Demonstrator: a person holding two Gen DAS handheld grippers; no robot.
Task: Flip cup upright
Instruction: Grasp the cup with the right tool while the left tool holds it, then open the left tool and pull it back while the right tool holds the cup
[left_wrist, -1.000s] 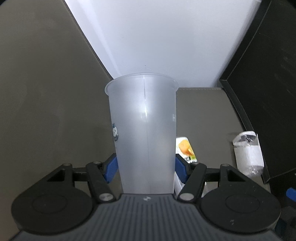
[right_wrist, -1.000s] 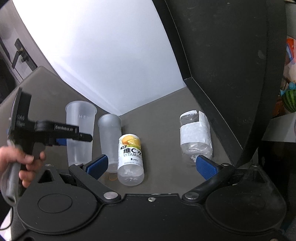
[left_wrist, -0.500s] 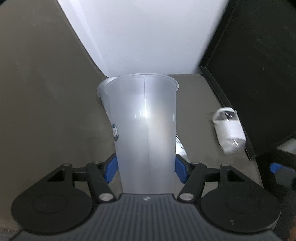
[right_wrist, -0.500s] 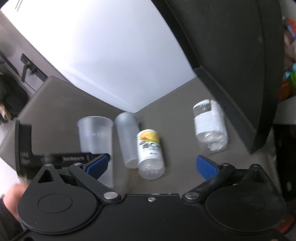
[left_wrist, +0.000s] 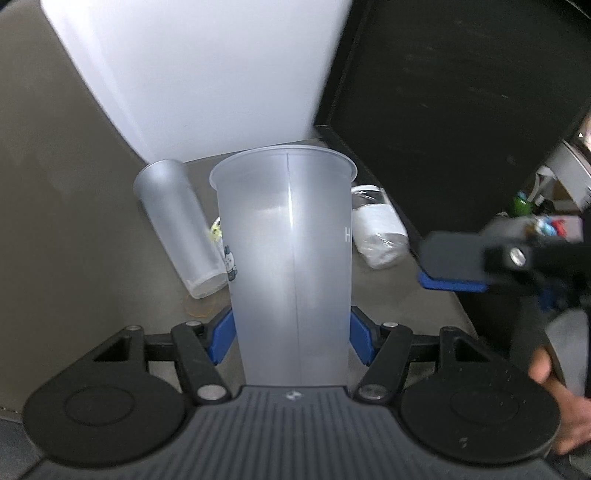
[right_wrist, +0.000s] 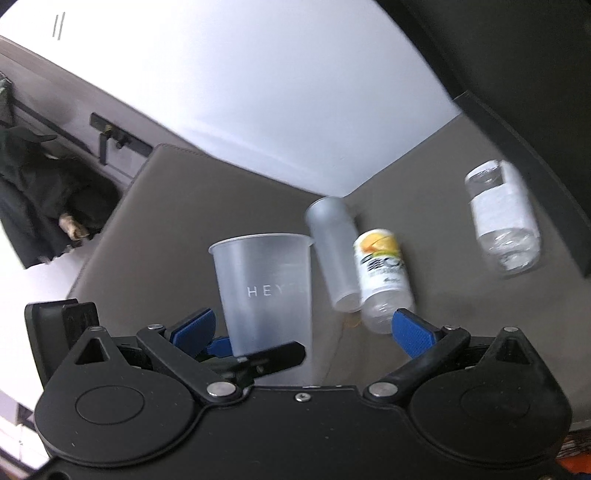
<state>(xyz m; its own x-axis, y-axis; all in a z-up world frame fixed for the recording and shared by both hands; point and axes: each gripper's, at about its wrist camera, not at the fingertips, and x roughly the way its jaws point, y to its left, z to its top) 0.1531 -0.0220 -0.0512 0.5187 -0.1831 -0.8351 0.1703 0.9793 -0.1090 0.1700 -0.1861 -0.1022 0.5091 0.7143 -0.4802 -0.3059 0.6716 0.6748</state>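
A frosted plastic cup (left_wrist: 288, 258) stands mouth up between the blue pads of my left gripper (left_wrist: 291, 334), which is shut on its lower part. It also shows in the right wrist view (right_wrist: 266, 288), with white lettering on its side. A second, narrower frosted cup (left_wrist: 181, 225) is upside down, base up, on the grey table behind it (right_wrist: 334, 251). My right gripper (right_wrist: 303, 328) is open and empty, to the right of the held cup; it shows blurred in the left wrist view (left_wrist: 480, 266).
A small vitamin drink bottle (right_wrist: 382, 273) is beside the narrow cup. A clear labelled bottle (right_wrist: 502, 218) is farther right, near a black panel (left_wrist: 461, 110). A white wall (left_wrist: 199, 74) is behind the grey table (right_wrist: 184, 199).
Both cameras have swung. The left gripper with the cup has turned left, so the narrow cup and the right gripper come into view. The right gripper has moved closer to the held cup.
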